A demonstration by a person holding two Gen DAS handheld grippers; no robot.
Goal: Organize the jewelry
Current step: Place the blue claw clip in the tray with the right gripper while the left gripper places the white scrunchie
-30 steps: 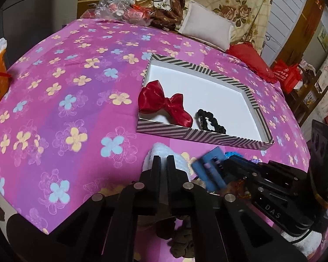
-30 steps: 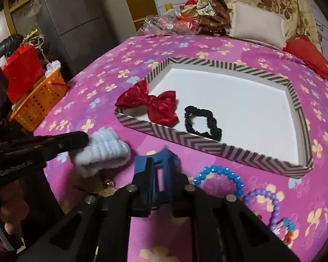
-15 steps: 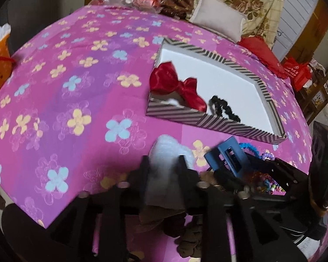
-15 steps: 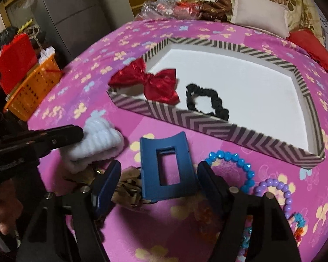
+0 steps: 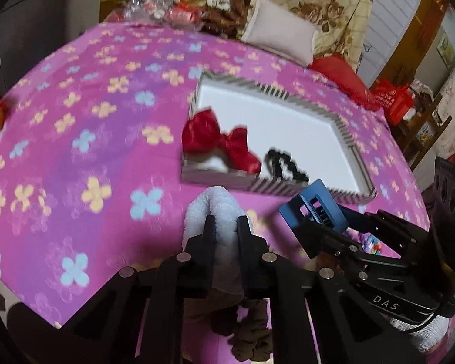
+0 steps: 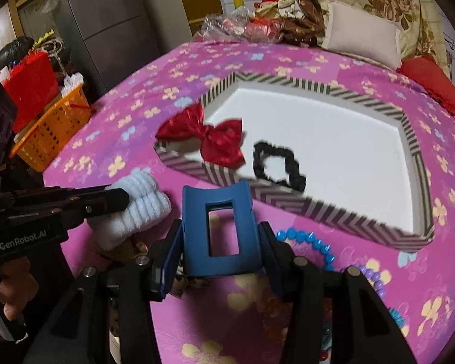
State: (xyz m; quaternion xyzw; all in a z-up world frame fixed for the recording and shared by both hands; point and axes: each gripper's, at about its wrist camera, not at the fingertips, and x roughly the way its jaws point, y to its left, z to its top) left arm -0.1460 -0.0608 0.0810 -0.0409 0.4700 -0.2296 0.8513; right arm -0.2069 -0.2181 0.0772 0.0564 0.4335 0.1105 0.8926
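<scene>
Since half a second ago both grippers have closed: the right gripper [image 6: 220, 253] pinches the blue clip [image 6: 220, 227], the left gripper [image 5: 226, 227] the white scrunchie [image 5: 215, 209]; both sit at the tray's [image 6: 288, 203] near edge, likely bound inside beside the bow [image 6: 215, 139].

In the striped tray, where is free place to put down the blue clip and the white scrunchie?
The striped tray is bare right of the black scrunchie up to its far wall. Its near-left corner is crowded by the red bow. Before the tray, bead bracelets fill the cloth.
</scene>
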